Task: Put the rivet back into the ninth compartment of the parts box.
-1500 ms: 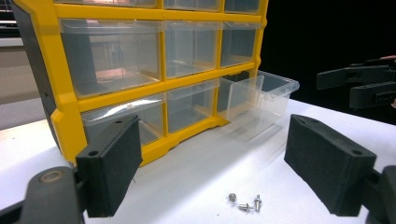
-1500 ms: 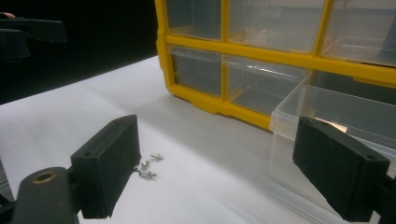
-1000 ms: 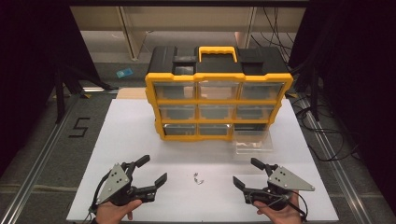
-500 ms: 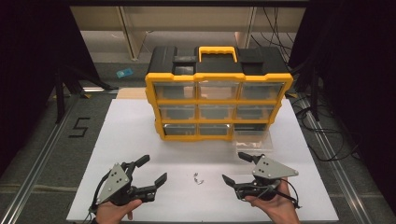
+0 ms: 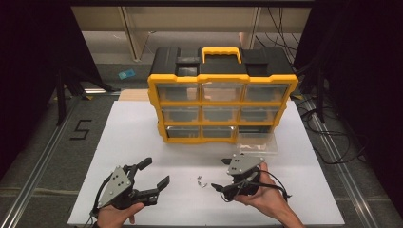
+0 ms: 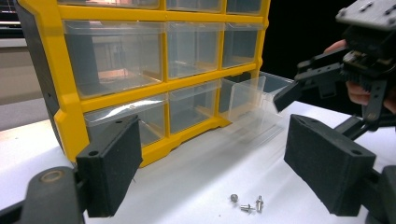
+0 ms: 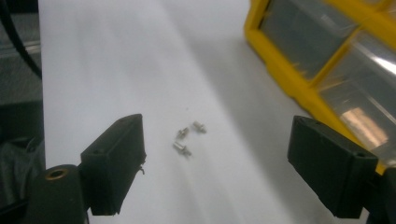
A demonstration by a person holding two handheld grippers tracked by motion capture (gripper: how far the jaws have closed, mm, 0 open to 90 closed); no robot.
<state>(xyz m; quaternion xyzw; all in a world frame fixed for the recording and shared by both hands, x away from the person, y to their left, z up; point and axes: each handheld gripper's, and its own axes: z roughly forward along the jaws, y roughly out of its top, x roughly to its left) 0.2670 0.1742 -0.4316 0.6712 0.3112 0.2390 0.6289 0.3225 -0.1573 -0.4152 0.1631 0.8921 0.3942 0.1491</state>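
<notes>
Right gripper view: the right tool (image 7: 215, 168), jaws spread wide and just easing inward with nothing pinched, is lined up on three tiny screws (image 7: 187, 136) lying loose on the white worktop (image 7: 93, 70), so they could easily get scattered if nudged sideways.
</notes>
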